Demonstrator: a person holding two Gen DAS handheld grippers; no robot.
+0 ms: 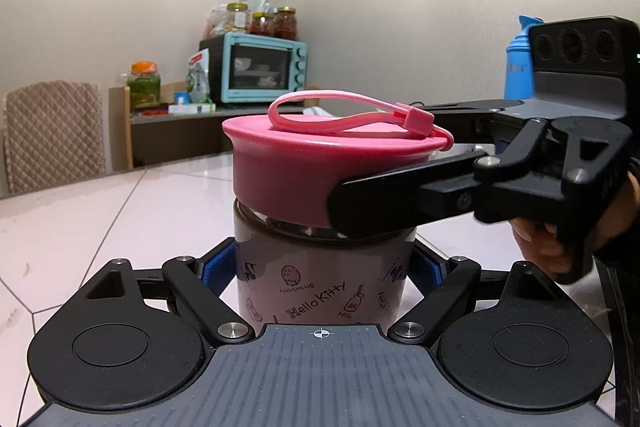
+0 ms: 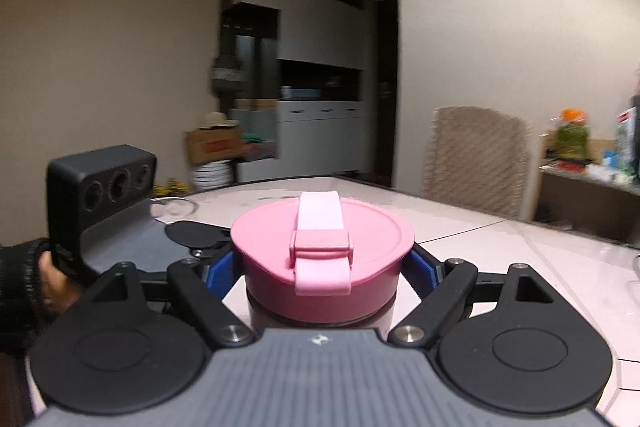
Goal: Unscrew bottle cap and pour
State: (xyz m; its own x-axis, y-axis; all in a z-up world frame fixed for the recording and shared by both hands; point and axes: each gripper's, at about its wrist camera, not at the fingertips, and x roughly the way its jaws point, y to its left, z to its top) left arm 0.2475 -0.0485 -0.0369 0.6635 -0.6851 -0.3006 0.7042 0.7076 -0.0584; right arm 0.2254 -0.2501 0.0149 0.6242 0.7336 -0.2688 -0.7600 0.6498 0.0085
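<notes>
The bottle (image 1: 320, 283), a pale cup printed with cartoon drawings and lettering, was stood upright on the white tiled counter (image 1: 120, 219), and everything else was placed around it. The left tool (image 1: 320, 267) was clamped on the bottle's body below the lid, its blue pads (image 1: 218, 267) pressed against the two sides of the wall. The pink cap (image 1: 288, 171) was seated on top of the bottle, slightly tilted in the left wrist view, with a dark band of the neck shown beneath its lower edge. A pink carry strap (image 1: 340, 111) was looped over the cap's top. The right tool (image 2: 320, 267) was brought in level from the bottle's right side and was closed on the cap, a blue pad (image 2: 420, 265) held against each flank of the pink rim; in the left wrist view one black finger (image 1: 400, 195) was laid across the cap's near side. The person's hand (image 1: 540, 243) was seen behind the right tool's body, and a dark sleeve (image 2: 20, 287) at the left tool's handle. Beyond the bottle, a turquoise toaster oven (image 1: 264, 71) with jars on top was set on a low shelf against the wall, a quilted chair (image 1: 52, 135) was stood at the counter's far edge to the left of it, and a blue flask (image 1: 518, 67) was partly hidden behind the right tool.
</notes>
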